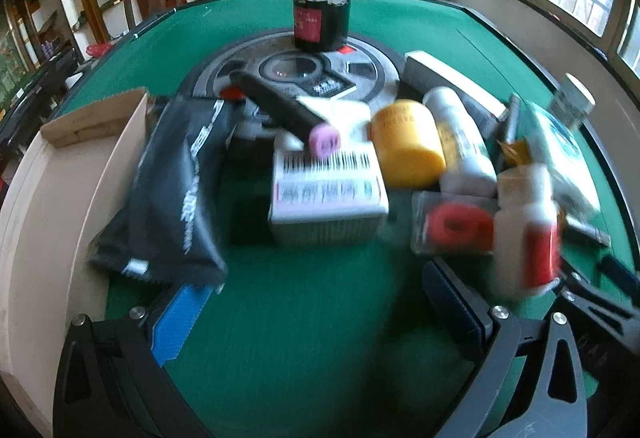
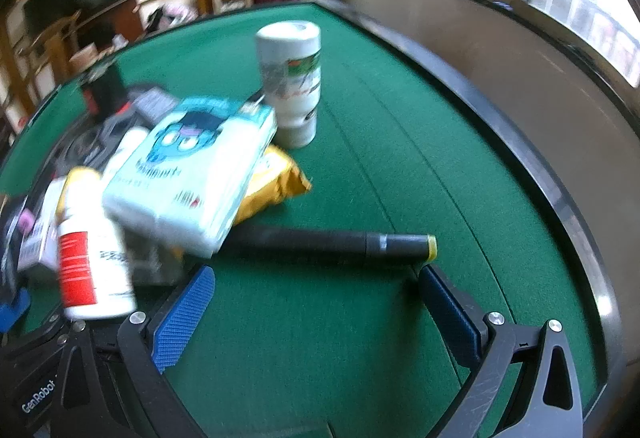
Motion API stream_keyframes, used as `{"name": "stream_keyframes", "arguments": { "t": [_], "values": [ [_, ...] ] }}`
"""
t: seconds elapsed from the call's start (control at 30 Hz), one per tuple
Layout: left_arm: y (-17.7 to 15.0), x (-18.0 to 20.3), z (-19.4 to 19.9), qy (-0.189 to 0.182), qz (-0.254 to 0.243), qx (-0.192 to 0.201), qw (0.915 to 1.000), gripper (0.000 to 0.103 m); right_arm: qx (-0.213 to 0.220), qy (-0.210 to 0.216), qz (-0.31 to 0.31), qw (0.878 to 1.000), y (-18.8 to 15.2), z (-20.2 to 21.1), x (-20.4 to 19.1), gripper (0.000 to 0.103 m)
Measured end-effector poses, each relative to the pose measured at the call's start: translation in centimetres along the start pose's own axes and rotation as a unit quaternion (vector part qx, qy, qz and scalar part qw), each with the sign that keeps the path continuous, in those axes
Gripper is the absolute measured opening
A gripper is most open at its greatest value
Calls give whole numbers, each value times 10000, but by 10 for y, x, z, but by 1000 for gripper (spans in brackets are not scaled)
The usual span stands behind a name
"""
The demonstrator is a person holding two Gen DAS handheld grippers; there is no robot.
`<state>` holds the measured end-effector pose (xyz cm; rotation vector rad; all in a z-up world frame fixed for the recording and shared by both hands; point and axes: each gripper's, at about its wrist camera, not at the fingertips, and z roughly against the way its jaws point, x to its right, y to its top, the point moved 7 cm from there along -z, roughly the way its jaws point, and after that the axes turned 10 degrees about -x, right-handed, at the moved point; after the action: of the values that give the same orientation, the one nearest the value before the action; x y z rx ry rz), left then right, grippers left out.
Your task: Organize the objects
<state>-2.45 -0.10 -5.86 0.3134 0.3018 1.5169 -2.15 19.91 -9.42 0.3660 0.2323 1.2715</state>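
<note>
Your left gripper [image 1: 320, 318] stands wide open over bare green table [image 1: 304, 350], nothing between its pads. Left to right before it: cardboard box [image 1: 72, 174] at the left edge, black pouch [image 1: 176, 190], barcode box [image 1: 328, 186], yellow jar [image 1: 408, 142], red-labelled white bottle [image 1: 528, 230]. Your right gripper [image 2: 316, 314] is likewise wide open, empty; black marker [image 2: 328, 244] lies just beyond its fingertips, white canister [image 2: 292, 82] upright farther back.

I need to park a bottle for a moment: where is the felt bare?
Bare felt runs between the black marker and the table's dark rim, and right of the upright white canister. Left of the marker it is crowded: tissue pack, red-labelled bottle.
</note>
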Motion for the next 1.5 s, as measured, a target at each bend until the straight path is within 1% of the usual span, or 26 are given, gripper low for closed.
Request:
{"name": "stream_keyframes", "arguments": {
  "t": [0.03, 0.1, 0.13, 0.27, 0.3, 0.33, 0.4, 0.47, 0.5, 0.63, 0.73, 0.8, 0.87, 0.9, 0.97, 1.03, 1.13, 1.2, 1.27, 1.37, 1.43, 1.5],
  "values": [
    [-5, 0, 2, -19, -33, 38, 10000, 103, -30, 117, 258, 9996, -1, 0, 0, 103],
    [-9, 0, 3, -30, -93, 5, 10000, 103, 43, 266, 530, 9982, -6, 2, 0, 103],
    [-11, 0, 4, -44, -135, -35, 9999, 103, -19, 279, 658, 9974, 1, 2, -1, 103],
    [-21, 3, 8, -156, -362, -210, 9990, 103, -65, 428, 1020, 9938, -1, -3, -4, 103],
    [-24, 3, 10, -244, -390, -218, 9987, 103, -63, 460, 1082, 9930, -3, -4, -6, 103],
    [-28, 0, 17, -464, -362, -175, 9981, 103, -71, 482, 1137, 9923, -4, -4, -6, 103],
    [-37, -7, 31, -715, -304, -14, 9970, 103, -50, 478, 1161, 9921, -4, -4, -5, 103],
    [-43, -21, 50, -663, -296, 233, 9971, 103, -3, 246, 1029, 9944, -8, 3, 2, 103],
    [-46, -27, 58, -608, -292, 343, 9971, 103, 115, 205, 977, 9949, -16, 16, 6, 103],
    [-58, -50, 84, -630, -90, 646, 9959, 103, 580, 414, 813, 9941, -16, 45, 7, 103],
    [-64, -59, 100, -587, 3, 791, 9951, 103, 1182, 525, 909, 9874, -8, 85, -4, 103],
    [-68, -67, 113, -519, 21, 879, 9948, 103, 1652, 670, 1028, 9786, -3, 118, -17, 103],
    [-73, -76, 127, -398, 75, 997, 9942, 103, 2187, 914, 1194, 9641, 3, 151, -39, 103],
    [-77, -81, 133, -339, 100, 1046, 9939, 103, 2368, 971, 1272, 9583, 5, 161, -50, 103],
    [-82, -93, 148, -130, 158, 1188, 9927, 103, 2555, 1039, 1451, 9502, 17, 168, -80, 103],
    [-86, -105, 163, 36, 244, 1318, 9910, 103, 2508, 1258, 1636, 9458, 22, 170, -105, 103],
    [-90, -126, 182, 205, 394, 1495, 9878, 103, 2141, 1777, 1792, 9437, 32, 165, -136, 103],
    [-91, -138, 190, 290, 512, 1571, 9858, 103, 1960, 2003, 1799, 9429, 40, 161, -150, 103],
    [-89, -149, 194, 364, 623, 1584, 9847, 103, 1900, 2162, 1819, 9402, 47, 162, -160, 103],
    [-87, -156, 188, 411, 700, 1497, 9854, 103, 1934, 2273, 1670, 9397, 57, 161, -152, 103],
    [-83, -157, 180, 392, 755, 1402, 9865, 103, 1969, 2178, 1492, 9442, 65, 153, -142, 103],
    [-80, -155, 170, 262, 784, 1275, 9884, 103, 2004, 2043, 1294, 9494, 69, 147, -124, 103]
  ]
}}
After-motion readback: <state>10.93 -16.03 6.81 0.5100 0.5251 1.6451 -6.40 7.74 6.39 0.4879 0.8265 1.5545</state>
